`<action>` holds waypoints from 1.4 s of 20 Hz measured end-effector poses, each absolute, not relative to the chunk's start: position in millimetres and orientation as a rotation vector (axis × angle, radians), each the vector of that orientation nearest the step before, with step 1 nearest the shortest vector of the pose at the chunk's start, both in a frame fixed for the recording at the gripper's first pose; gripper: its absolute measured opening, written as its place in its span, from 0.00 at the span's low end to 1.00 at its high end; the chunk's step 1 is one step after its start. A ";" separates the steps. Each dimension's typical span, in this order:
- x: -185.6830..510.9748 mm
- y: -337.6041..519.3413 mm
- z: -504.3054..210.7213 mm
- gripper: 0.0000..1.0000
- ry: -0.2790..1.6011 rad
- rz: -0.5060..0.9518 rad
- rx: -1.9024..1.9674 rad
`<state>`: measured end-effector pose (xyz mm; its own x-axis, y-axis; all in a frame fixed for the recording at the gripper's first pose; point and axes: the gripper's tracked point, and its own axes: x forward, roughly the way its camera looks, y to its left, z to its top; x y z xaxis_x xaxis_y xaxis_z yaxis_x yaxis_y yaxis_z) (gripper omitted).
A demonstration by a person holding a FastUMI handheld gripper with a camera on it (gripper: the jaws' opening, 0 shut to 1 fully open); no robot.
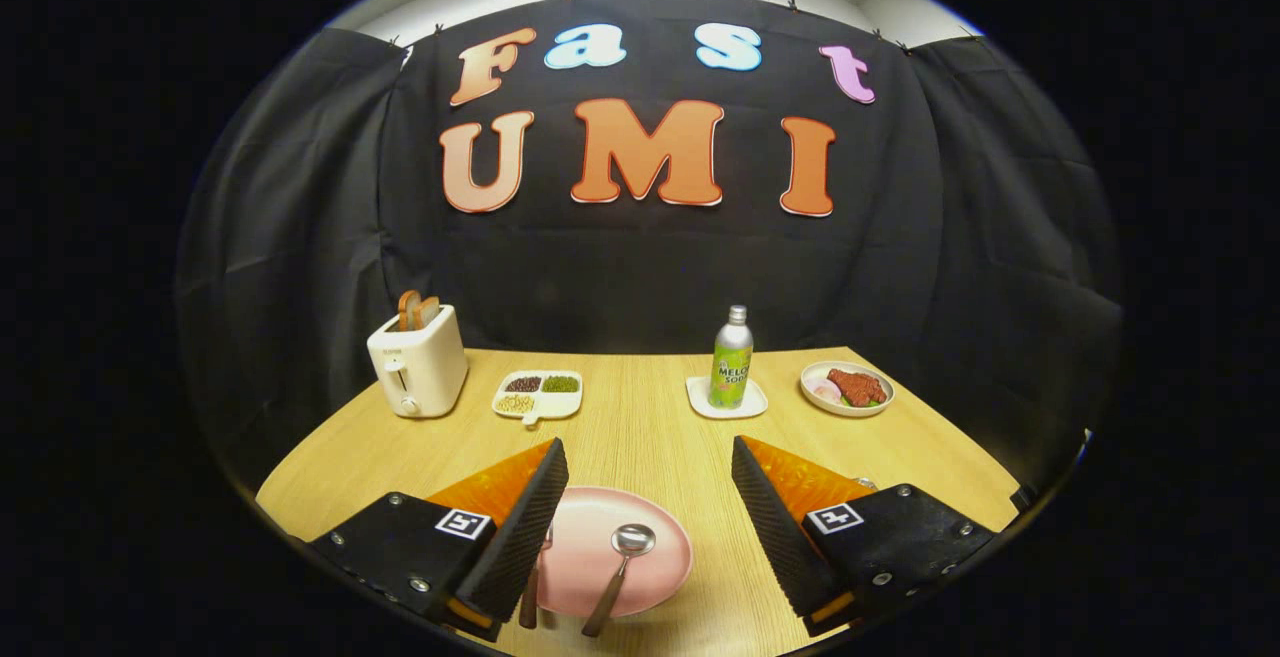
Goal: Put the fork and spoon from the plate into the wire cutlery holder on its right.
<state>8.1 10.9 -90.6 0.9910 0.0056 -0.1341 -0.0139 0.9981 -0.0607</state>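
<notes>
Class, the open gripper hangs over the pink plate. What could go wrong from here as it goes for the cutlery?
1. The fork lies mostly hidden behind one finger, so the gripper may knock it off the plate.
2. The spoon lies flat with its handle past the rim; a grasp could tip it.

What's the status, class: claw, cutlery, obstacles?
Claw open, holding nothing. Spoon on pink plate between fingers; fork partly hidden behind one finger. Nothing blocking.

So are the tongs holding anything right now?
No, nothing is held. The tongs are open above the pink plate, with the spoon lying on the plate between the fingers, untouched.
</notes>
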 end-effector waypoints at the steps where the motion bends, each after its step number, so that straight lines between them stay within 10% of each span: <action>1: 9.0 11.1 -98.7 0.99 0.150 0.007 -0.069; 16: 9.2 30.9 -218.0 0.93 0.396 0.039 -0.121; 28: 8.9 29.2 -265.8 0.37 0.543 0.006 -0.099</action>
<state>8.9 29.2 -265.8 0.8563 -0.0201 -0.5160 -0.0321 0.9952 -0.0921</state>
